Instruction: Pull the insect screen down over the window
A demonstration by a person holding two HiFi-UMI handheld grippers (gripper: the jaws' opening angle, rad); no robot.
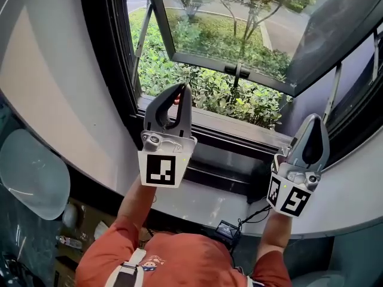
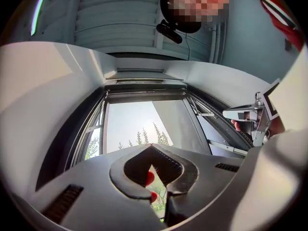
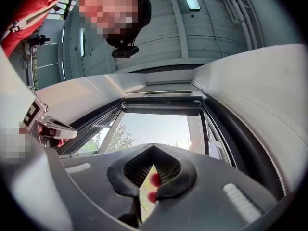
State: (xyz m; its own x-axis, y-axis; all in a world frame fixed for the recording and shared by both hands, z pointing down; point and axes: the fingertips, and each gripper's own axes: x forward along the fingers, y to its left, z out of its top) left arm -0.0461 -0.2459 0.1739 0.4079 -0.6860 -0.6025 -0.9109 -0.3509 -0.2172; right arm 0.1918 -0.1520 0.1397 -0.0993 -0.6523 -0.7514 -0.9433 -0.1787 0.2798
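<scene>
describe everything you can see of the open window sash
The window sash is a glass pane in a dark, metal-looking surround, swung outward at the bottom, so the opening is uncovered. A dark handle sits midway along its bottom rail. A slim stay arm links its left side to the black window frame. Green shrubs show through and below it. Nothing else is seen touching it.

The left gripper and right gripper have smooth, matt grey plastic shells. The right one's inner pads look ribbed and rubbery. The window frame is dark, smooth metal, its pane clear glass. The wall is smooth and matt, and the sleeve is orange cloth.
</scene>
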